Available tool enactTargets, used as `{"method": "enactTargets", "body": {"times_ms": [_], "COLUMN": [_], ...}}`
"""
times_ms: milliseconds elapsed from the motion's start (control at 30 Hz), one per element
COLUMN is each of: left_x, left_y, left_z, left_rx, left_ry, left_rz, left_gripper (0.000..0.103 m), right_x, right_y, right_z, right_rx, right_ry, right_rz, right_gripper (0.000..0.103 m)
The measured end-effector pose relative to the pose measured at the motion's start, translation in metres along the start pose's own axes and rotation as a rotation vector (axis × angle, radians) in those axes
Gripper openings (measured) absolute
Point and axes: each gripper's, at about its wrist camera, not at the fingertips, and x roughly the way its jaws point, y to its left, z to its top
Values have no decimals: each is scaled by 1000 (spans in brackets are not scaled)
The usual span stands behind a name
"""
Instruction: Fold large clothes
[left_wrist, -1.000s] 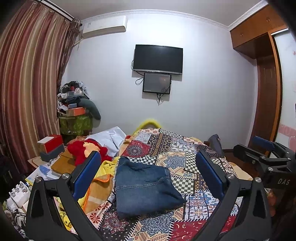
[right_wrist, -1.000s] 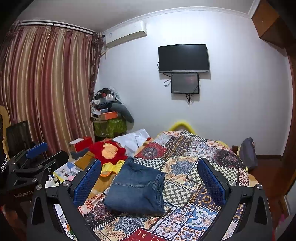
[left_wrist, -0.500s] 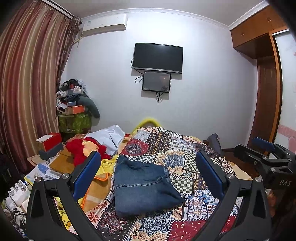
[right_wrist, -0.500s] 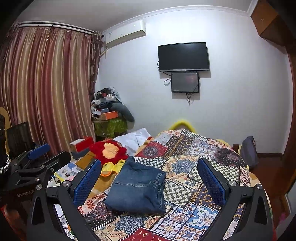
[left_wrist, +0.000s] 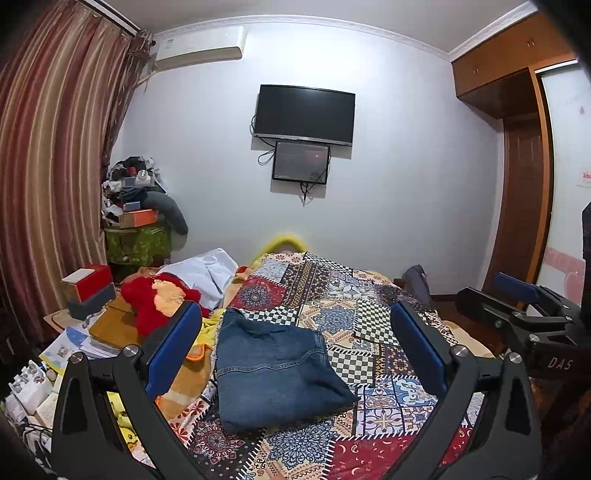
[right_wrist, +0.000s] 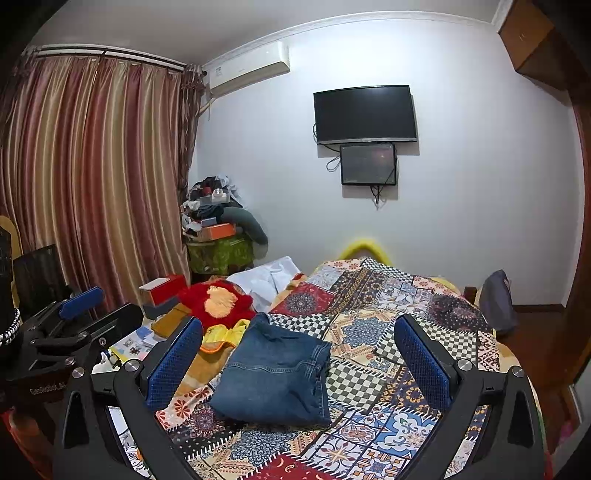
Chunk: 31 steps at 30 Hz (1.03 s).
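Both wide apart, empty: left gripper (left_wrist: 295, 347), right gripper (right_wrist: 299, 354) above folded jeans (left_wrist: 273, 373), touching nothing.

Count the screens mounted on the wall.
2. A large black TV hangs high on the far wall; a smaller screen sits directly below it, cables dangling. Both look switched off. None seem hidden.
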Motion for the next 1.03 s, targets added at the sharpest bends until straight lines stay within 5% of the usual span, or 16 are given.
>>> {"method": "enactTargets", "body": {"times_ms": [1033], "left_x": [5], "left_y": [2], "left_z": [-1], "left_rx": [-31], "left_ry": [28], "left_rz": [-28], "left_gripper": [103], "right_x": [-1], "right_y": [3], "right_z": [0], "right_rx": [18], "right_ry": [7], "right_rz": [-10], "right_gripper": [103]}}
